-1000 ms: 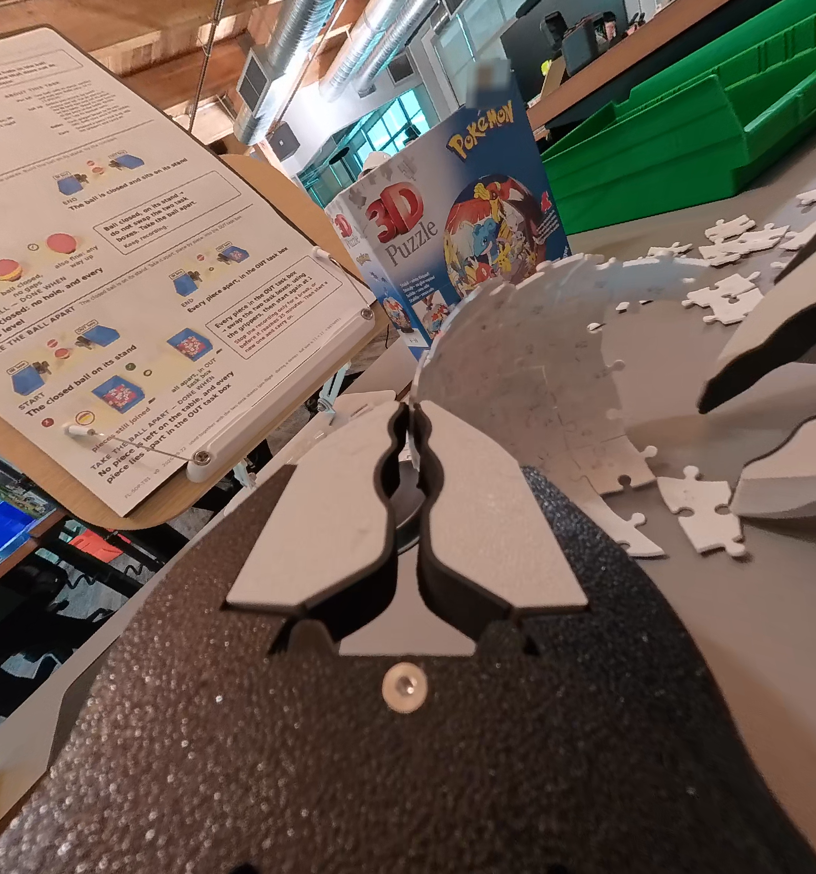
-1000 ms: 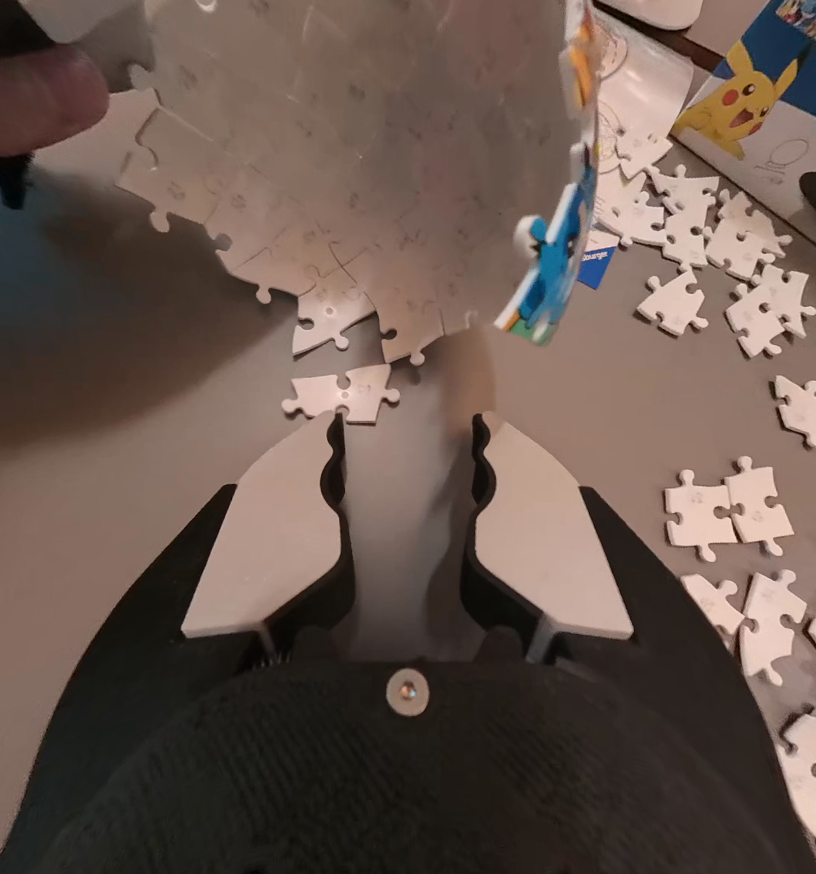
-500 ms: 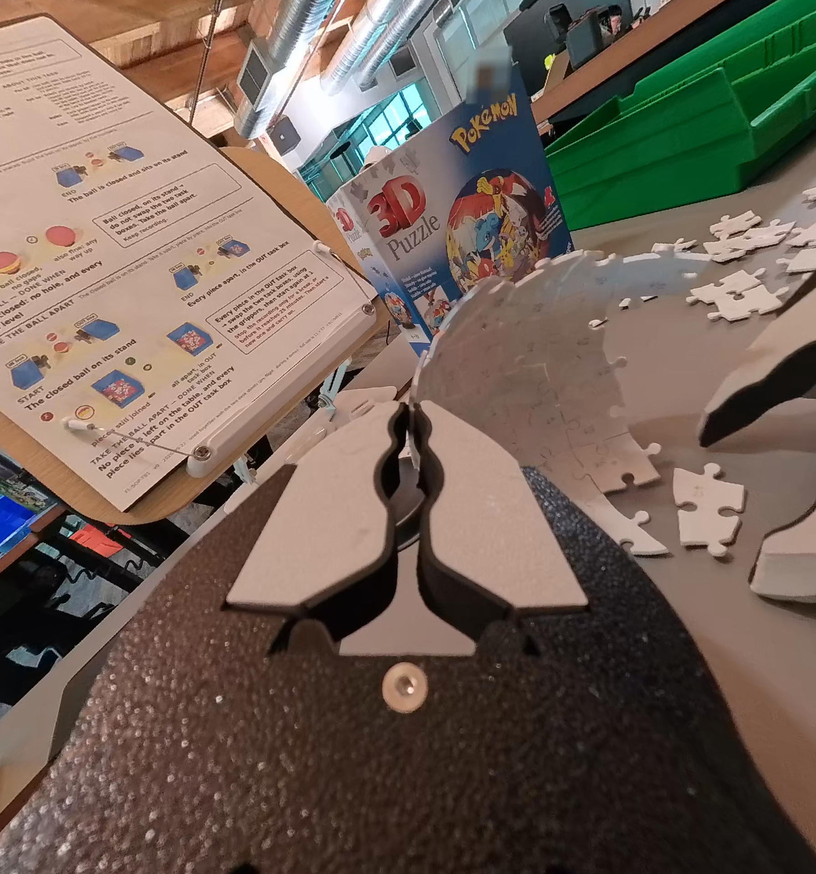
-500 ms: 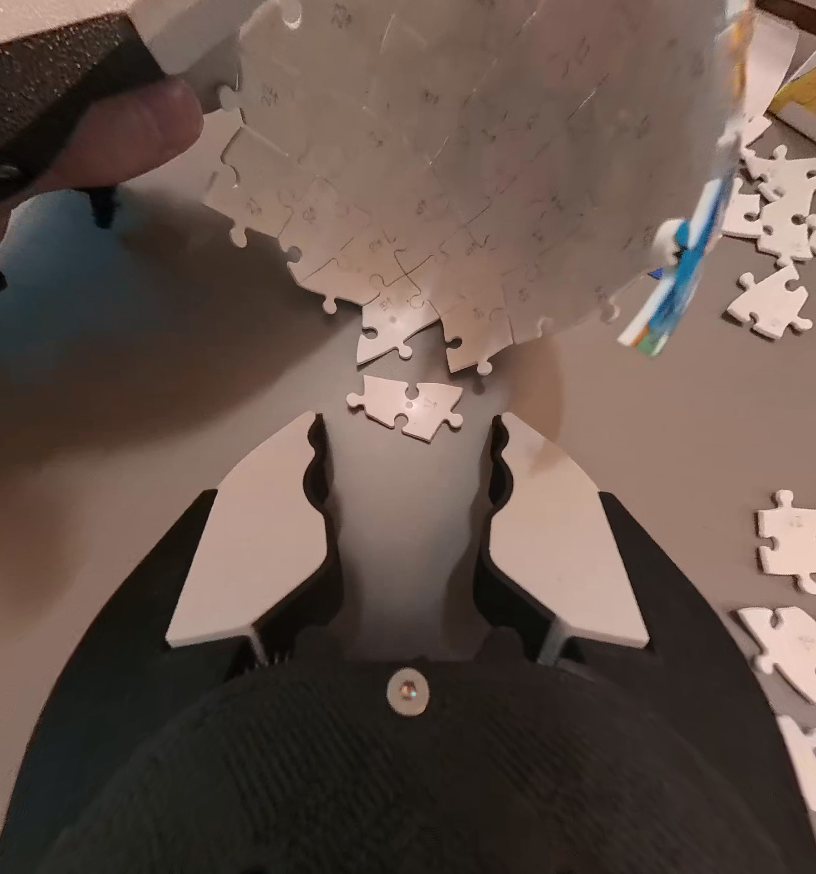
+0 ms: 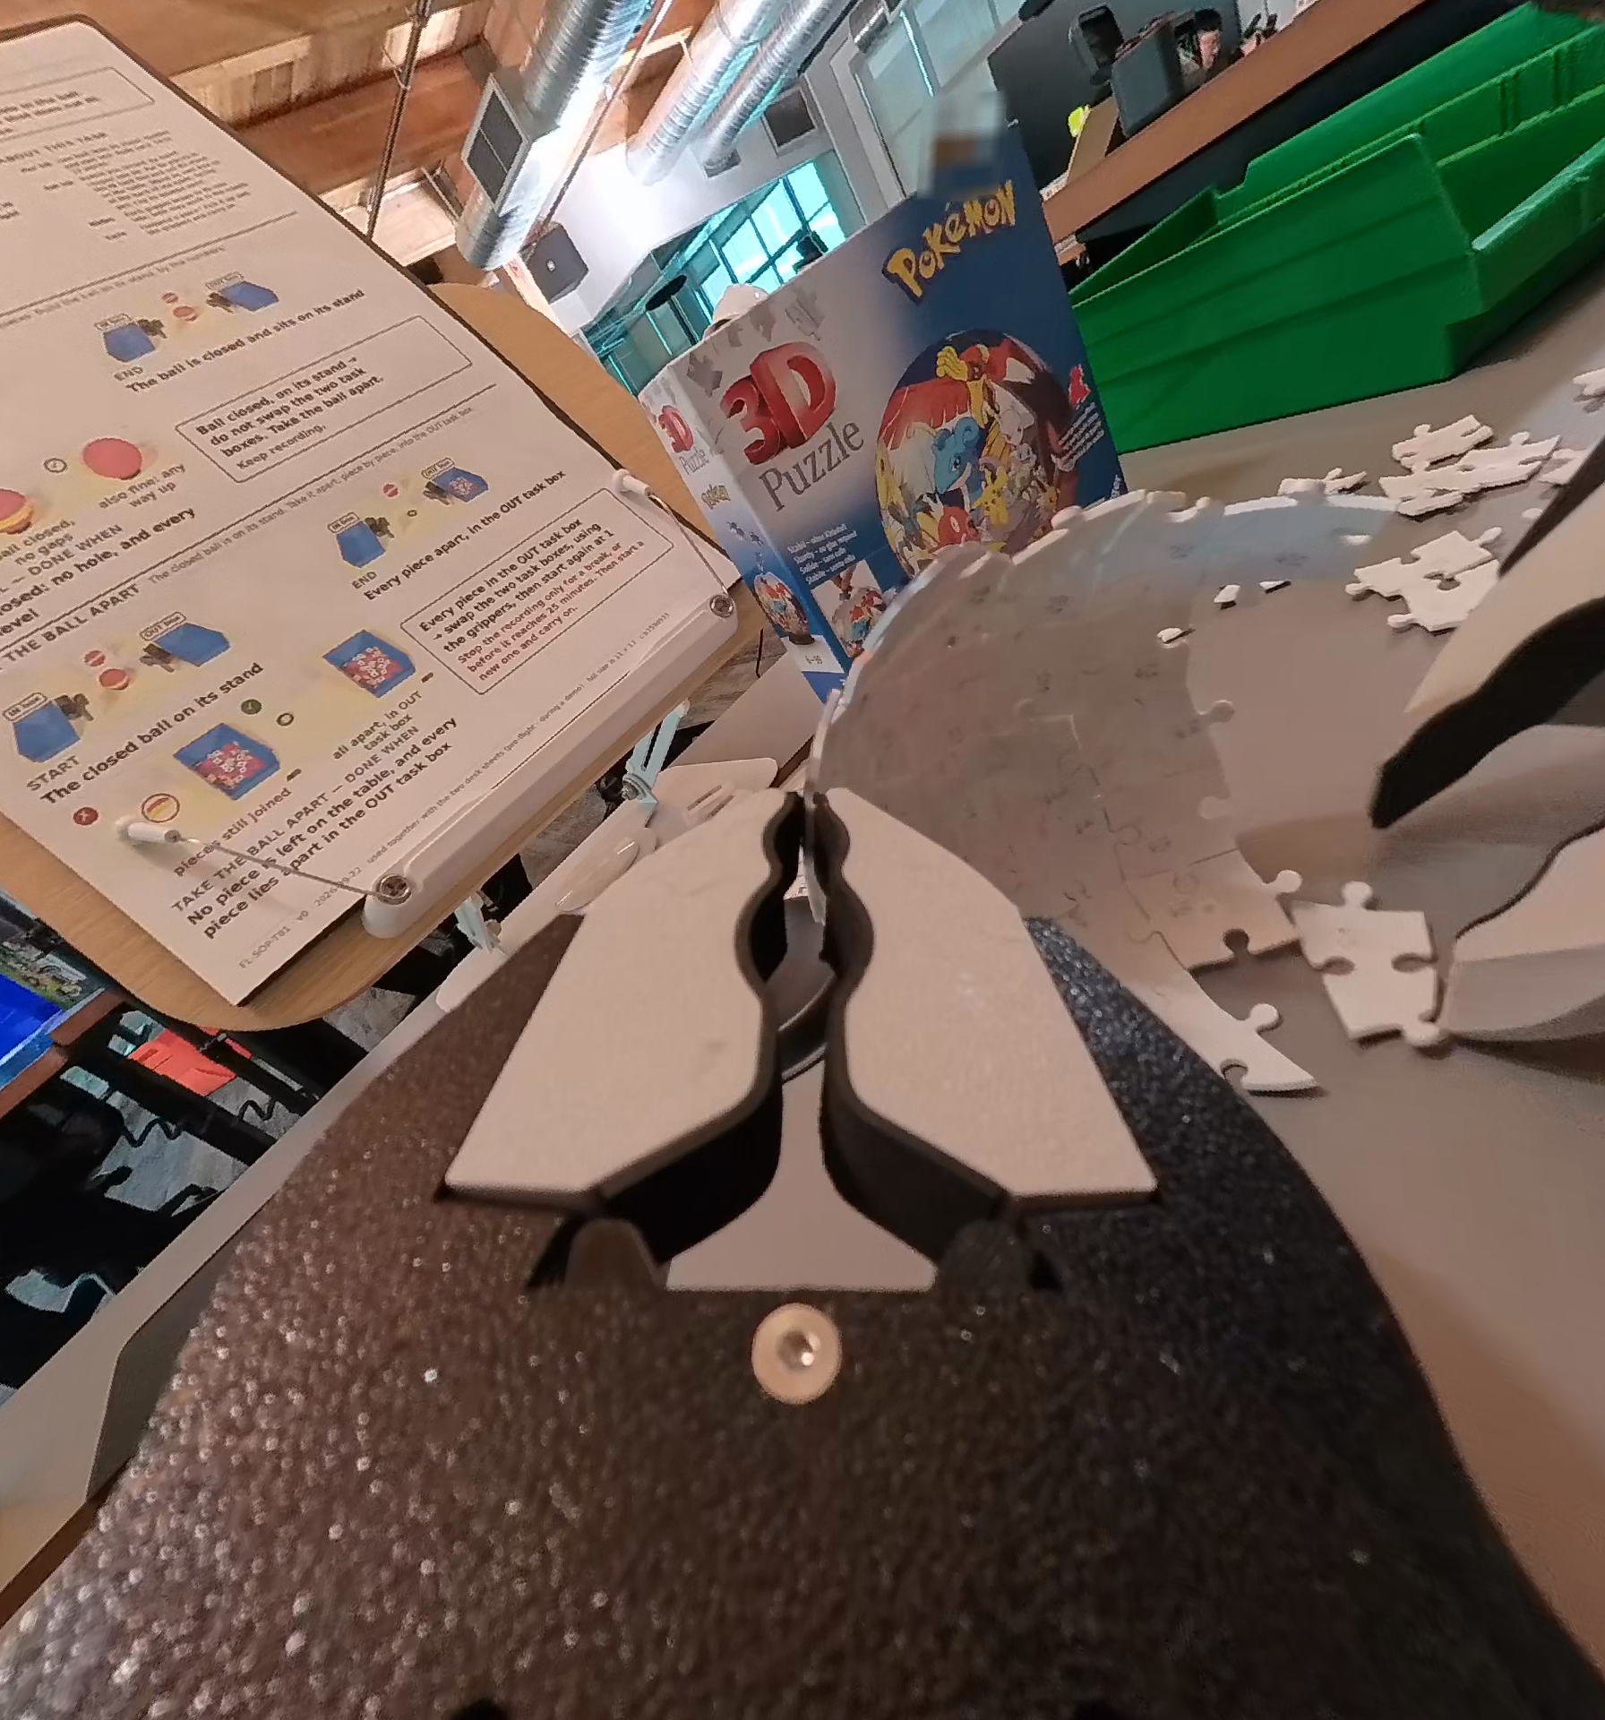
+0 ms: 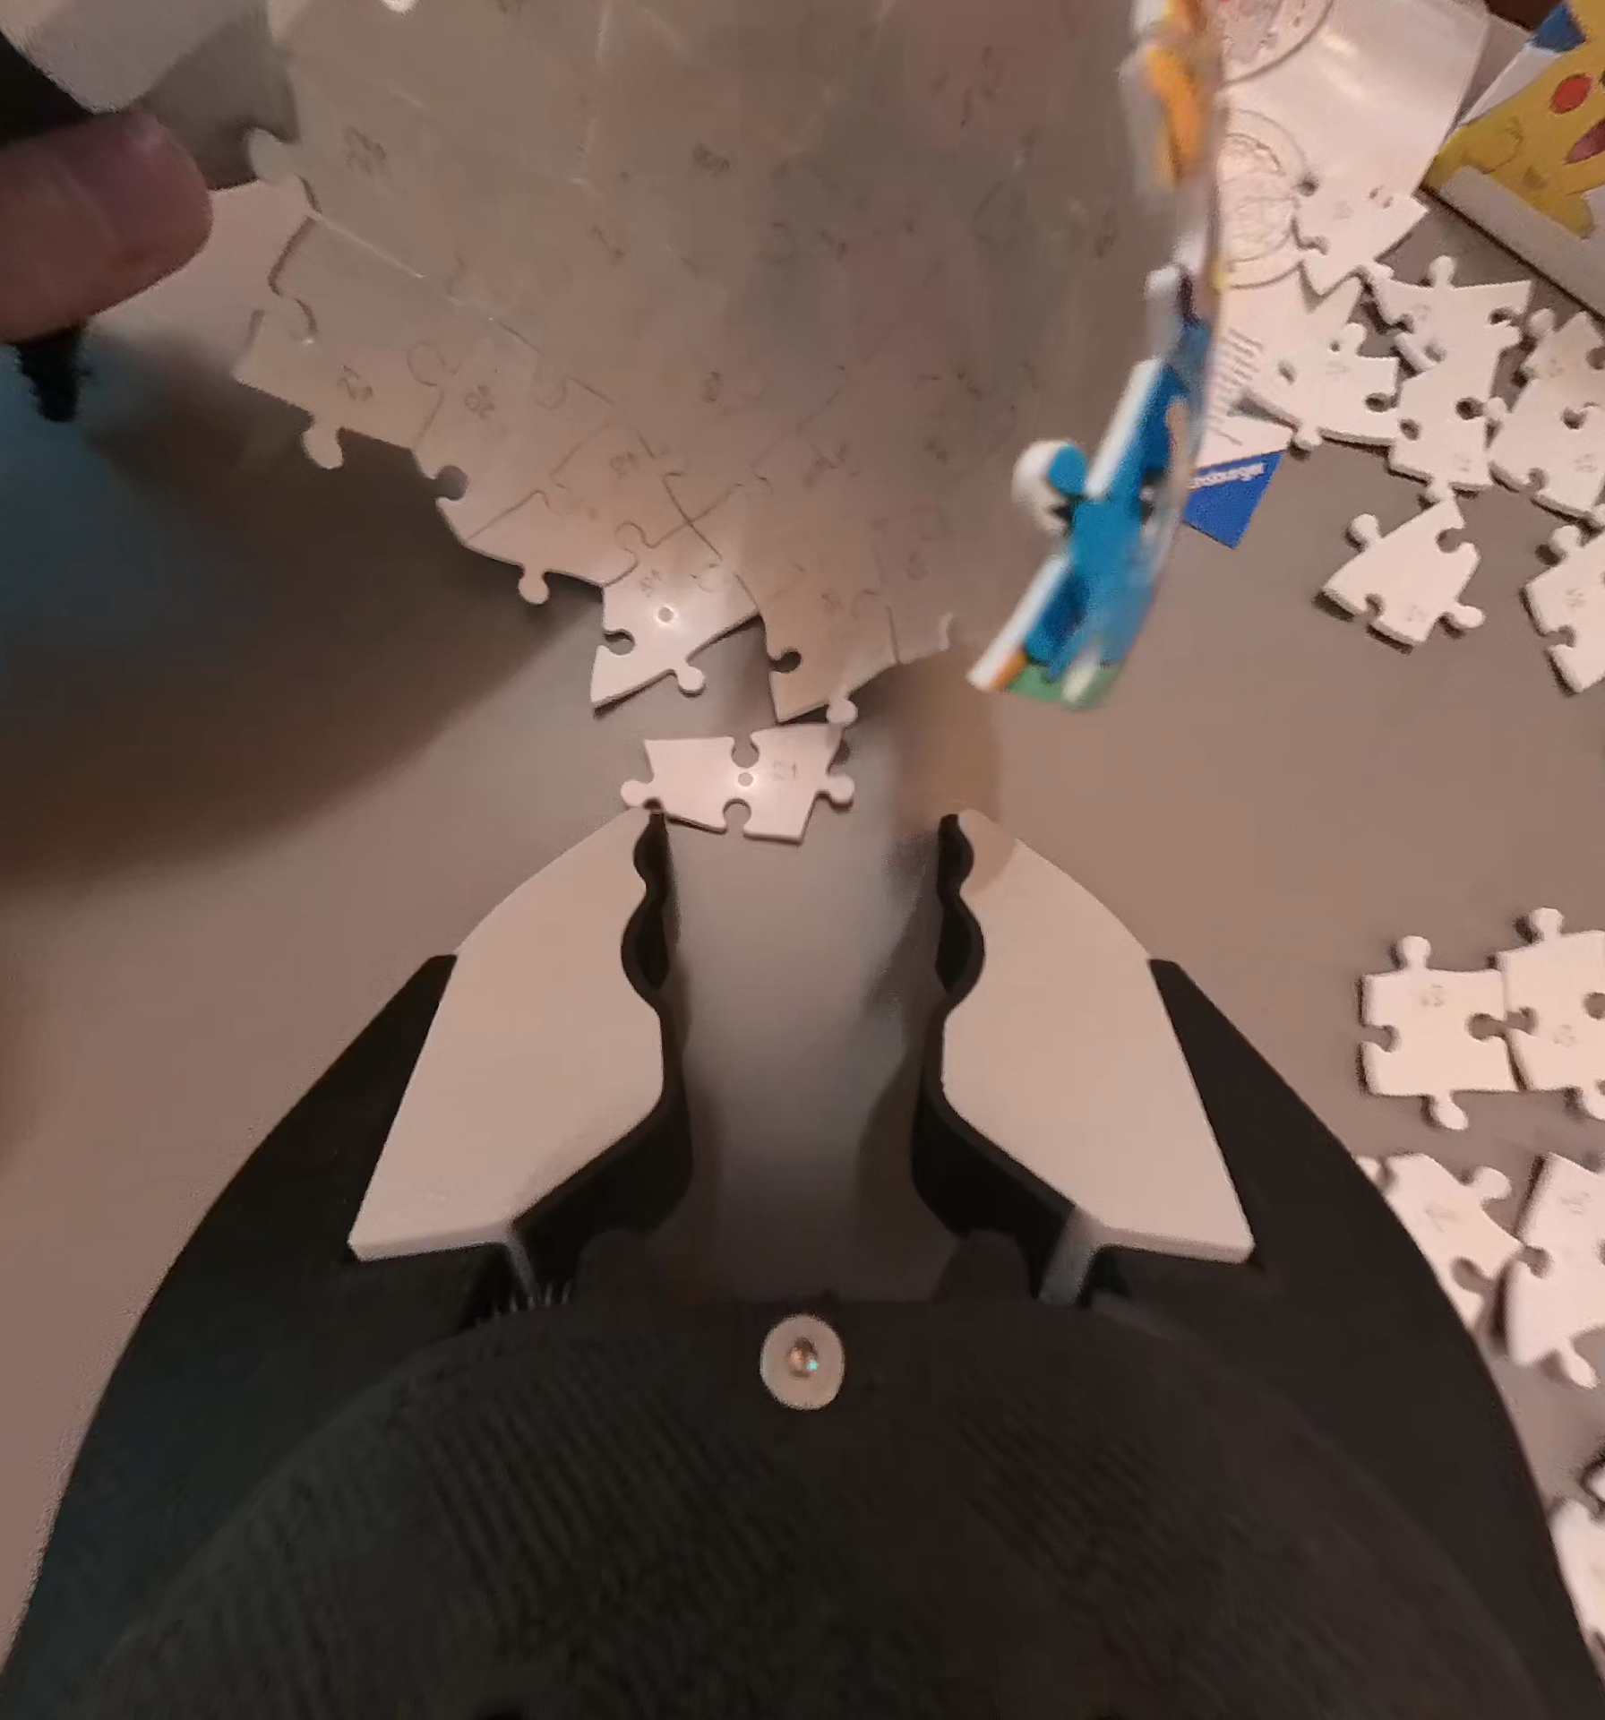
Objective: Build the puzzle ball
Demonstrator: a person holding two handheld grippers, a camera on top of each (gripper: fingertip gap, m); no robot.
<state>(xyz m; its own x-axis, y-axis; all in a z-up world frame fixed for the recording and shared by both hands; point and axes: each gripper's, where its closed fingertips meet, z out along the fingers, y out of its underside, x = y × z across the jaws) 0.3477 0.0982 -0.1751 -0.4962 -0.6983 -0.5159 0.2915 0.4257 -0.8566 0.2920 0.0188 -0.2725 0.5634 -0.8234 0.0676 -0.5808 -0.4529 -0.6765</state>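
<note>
- The left gripper (image 5: 813, 828) is pinching the rim of the half-built puzzle shell (image 5: 1041, 735), its two fingers pressed together on the shell's edge.
- The shell is standing on its edge on the grey table (image 5: 1478, 1256), its curved white inner side facing the right gripper (image 6: 799, 824); in the right wrist view the shell (image 6: 687, 307) is filling the upper middle of the picture, with a strip of its blue printed outer side (image 6: 1106, 549) showing along its right edge.
- The right gripper is hanging spread wide over the table, nothing between its fingers.
- A joined pair of white pieces (image 6: 745, 780) is lying flat on the table just under the shell's lower rim, right by the tip of the right gripper's left finger; whether they are touching is not clear.
- More loose white pieces (image 6: 1497, 1024) are lying scattered to the right of the shell.
- The puzzle box (image 5: 892, 447) is standing just behind the shell, and a board with an instruction sheet (image 5: 250, 465) is leaning to the left of the shell.
- Green bins (image 5: 1394, 242) are sitting well behind the shell.
- A person's finger (image 6: 64, 233) is showing to the left of the shell.
</note>
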